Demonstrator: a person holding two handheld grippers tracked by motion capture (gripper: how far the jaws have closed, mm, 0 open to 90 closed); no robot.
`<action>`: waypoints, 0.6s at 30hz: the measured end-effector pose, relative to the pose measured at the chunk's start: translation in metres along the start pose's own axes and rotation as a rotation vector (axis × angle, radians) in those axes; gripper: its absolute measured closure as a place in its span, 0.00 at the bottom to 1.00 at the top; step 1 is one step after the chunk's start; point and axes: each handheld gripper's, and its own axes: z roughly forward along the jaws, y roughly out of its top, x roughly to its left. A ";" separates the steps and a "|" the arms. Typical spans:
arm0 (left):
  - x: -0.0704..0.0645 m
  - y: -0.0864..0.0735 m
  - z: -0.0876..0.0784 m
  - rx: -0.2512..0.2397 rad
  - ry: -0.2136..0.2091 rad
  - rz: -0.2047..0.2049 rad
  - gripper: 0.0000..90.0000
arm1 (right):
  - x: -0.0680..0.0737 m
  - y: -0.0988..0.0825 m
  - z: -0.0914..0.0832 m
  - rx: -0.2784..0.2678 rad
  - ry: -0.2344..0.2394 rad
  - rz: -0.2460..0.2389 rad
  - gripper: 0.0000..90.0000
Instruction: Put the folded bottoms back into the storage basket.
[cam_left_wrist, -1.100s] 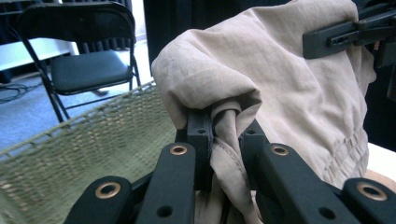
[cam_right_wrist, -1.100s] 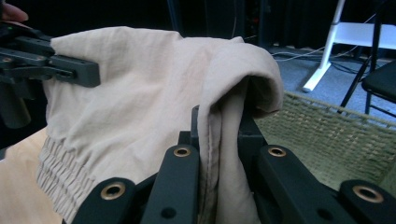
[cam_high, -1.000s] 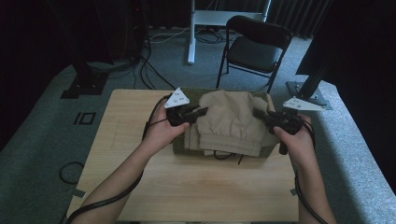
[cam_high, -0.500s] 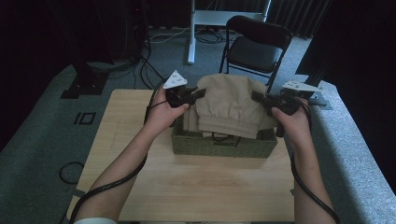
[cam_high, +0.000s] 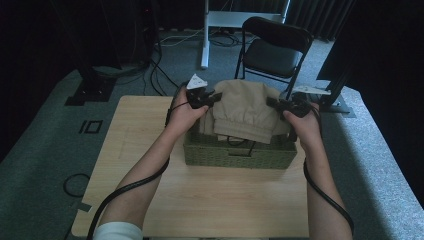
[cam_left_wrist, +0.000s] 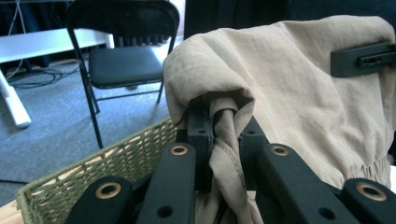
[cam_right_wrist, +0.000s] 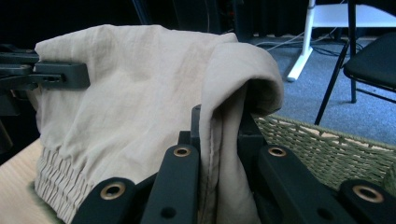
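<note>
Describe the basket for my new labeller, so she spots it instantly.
On the light wooden table, look toward the far edge, between the person's two hands. The basket is the low green woven rectangle there, with the beige garment held above it.

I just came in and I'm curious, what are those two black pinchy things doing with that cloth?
A person sits at a wooden table with a gripper in each hand. The left gripper and the right gripper each pinch one side of a folded beige garment with a stretchy waistband. They hold it over a green woven basket that sits on the table, its lower edge hanging into the basket. Each gripper view shows fabric clamped between shut jaws.
</note>
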 end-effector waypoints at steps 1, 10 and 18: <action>0.002 -0.003 0.004 0.006 0.004 -0.010 0.91 | -0.003 -0.003 0.004 0.007 -0.003 0.009 0.91; 0.014 -0.032 0.038 0.078 0.017 -0.087 0.91 | -0.027 -0.028 0.041 0.077 -0.042 0.052 0.91; 0.019 -0.052 0.054 0.134 0.037 -0.118 0.91 | -0.037 -0.046 0.066 0.137 -0.080 0.053 0.91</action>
